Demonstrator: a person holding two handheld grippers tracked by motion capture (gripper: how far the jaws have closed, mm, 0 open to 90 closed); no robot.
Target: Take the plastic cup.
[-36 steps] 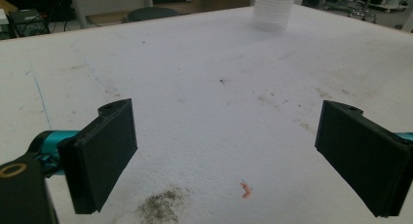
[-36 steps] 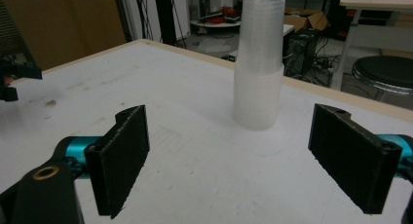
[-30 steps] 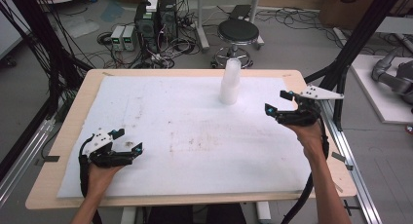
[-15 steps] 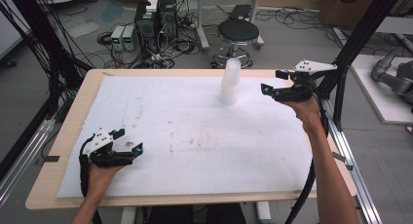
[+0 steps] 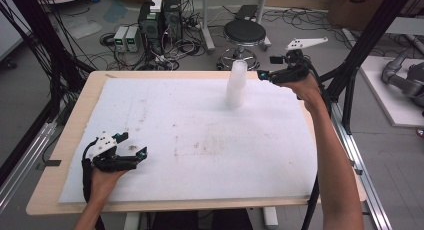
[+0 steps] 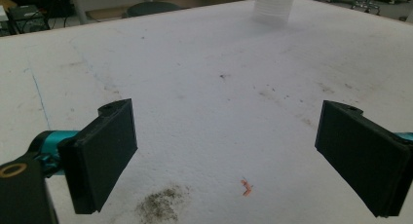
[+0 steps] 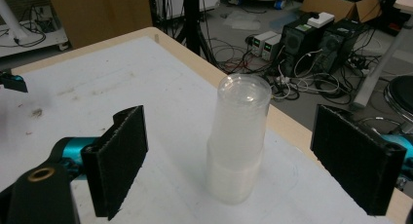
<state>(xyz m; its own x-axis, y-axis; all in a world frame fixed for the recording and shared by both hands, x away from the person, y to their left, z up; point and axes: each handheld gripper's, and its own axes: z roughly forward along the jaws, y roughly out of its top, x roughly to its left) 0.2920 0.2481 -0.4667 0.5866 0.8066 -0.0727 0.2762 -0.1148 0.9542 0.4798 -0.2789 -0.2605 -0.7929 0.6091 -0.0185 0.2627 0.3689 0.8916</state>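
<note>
Since the right gripper [image 5: 265,74] gapes beside the cup stack [image 5: 236,85], we centre jaws on the top cup, squeeze lightly; left gripper [image 5: 131,146] idles, jaws apart.

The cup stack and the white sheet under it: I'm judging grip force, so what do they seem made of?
The cup stack looks like thin clear plastic, glossy: you see through its top. The white sheet looks like matte foam board, grainy and stained, though that's less certain.
</note>
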